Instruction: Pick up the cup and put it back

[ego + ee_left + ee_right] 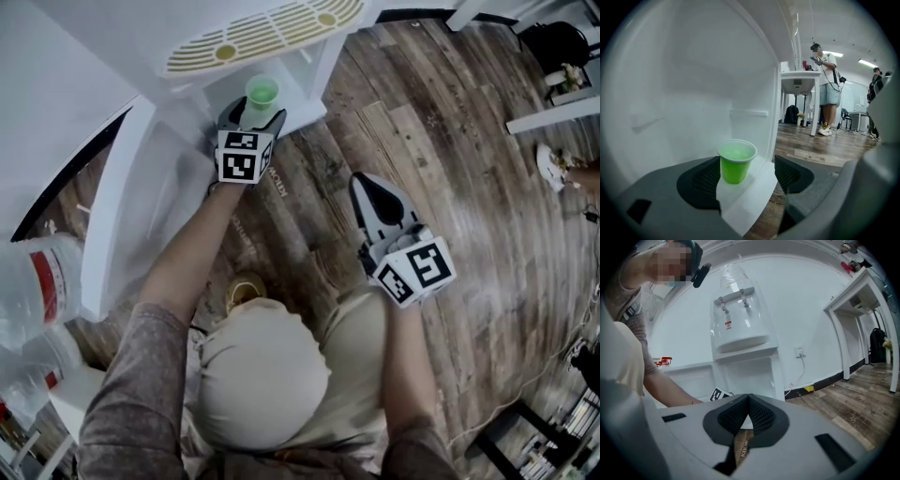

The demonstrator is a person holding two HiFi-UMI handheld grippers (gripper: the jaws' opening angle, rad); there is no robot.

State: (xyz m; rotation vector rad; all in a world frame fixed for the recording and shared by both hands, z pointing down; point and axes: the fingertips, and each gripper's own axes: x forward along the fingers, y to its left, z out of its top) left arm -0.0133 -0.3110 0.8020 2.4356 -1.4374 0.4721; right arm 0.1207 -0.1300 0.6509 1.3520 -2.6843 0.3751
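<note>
In the head view, the green cup [262,92] stands upright on the white shelf [305,101] set into the foot of the water dispenser [262,33], close to the shelf's front edge. The left claw [253,114] points straight at it. Its two tips reach the front edge of the shelf, and the cup sits just beyond and between them. The right claw [361,184] hangs over the wooden floor [469,187], well apart from the shelf and to the right of it.

In the left gripper view, the claw is wide. The cup [736,161] stands between the two dark pads, nearer the left pad than the right. Neither pad presses on it, and a clear gap shows on its right side. The cup's long axis runs straight up, its mouth is open at the top, and its base rests flat on the shelf near the front corner.

In the right gripper view, the claw [748,416] has its pads drawn together with nothing between them, and it faces the dispenser from a distance.

The left hand is plainly the nearer one. Any next move seems to turn on the cup lying dead ahead of that claw, slightly left of centre.
</note>
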